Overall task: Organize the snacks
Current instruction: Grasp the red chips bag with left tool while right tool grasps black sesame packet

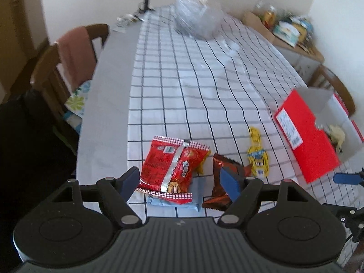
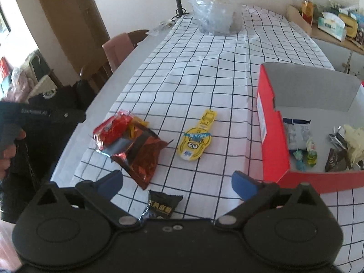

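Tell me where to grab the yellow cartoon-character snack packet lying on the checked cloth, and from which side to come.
Grip the yellow snack packet across its wide lower body, coming from above with the fingers on its two long edges. It lies flat and alone on the tablecloth, apart from the brown packet and the red box, so both sides are free. The narrow top tab probably gives a weaker hold.

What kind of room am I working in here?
Probably a home dining area: a table under a checked tablecloth, wooden chairs alongside, and a cluttered side shelf of packaged food.
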### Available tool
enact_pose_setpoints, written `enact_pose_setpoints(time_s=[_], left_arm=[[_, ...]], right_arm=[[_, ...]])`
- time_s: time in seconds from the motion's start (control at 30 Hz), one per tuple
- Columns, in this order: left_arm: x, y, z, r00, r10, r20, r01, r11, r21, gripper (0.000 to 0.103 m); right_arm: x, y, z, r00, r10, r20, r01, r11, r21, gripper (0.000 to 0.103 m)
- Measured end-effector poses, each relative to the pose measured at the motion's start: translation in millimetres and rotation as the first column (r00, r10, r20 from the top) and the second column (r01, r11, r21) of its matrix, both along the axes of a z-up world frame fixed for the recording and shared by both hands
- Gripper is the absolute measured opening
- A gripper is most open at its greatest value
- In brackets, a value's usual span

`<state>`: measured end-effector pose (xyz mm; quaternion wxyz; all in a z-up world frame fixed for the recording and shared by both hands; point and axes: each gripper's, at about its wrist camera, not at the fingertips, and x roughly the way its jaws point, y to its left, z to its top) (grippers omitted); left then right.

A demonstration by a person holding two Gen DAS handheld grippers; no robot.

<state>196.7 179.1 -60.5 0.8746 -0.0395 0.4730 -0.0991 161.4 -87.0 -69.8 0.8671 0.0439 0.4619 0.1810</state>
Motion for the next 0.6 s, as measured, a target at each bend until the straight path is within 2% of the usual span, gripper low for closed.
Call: enact_pose_setpoints(time_s=[0.23, 0.43, 0.6], left_arm=[[40, 13, -33, 0.984, -0.102, -0.143, 0.092, 0.993, -0.078, 0.077], [71, 24, -61, 0.958, -0.120, -0.259, 0.085, 0.986, -0.140, 0.077], [82, 24, -70, 0.957, -0.121, -0.265, 0.090, 0.988, -0.127, 0.081]], right_arm=[[-6, 26, -21, 0.997, 0.027, -0.067, -0.029, 0.999, -0.030, 0.102], [-9, 39, -35, 0.992, 0.033, -0.121, -0.037, 0.999, -0.037, 0.101], [-5, 45, -40, 0.990, 0.026, -0.139, -0.031, 0.999, -0.035, 0.101]])
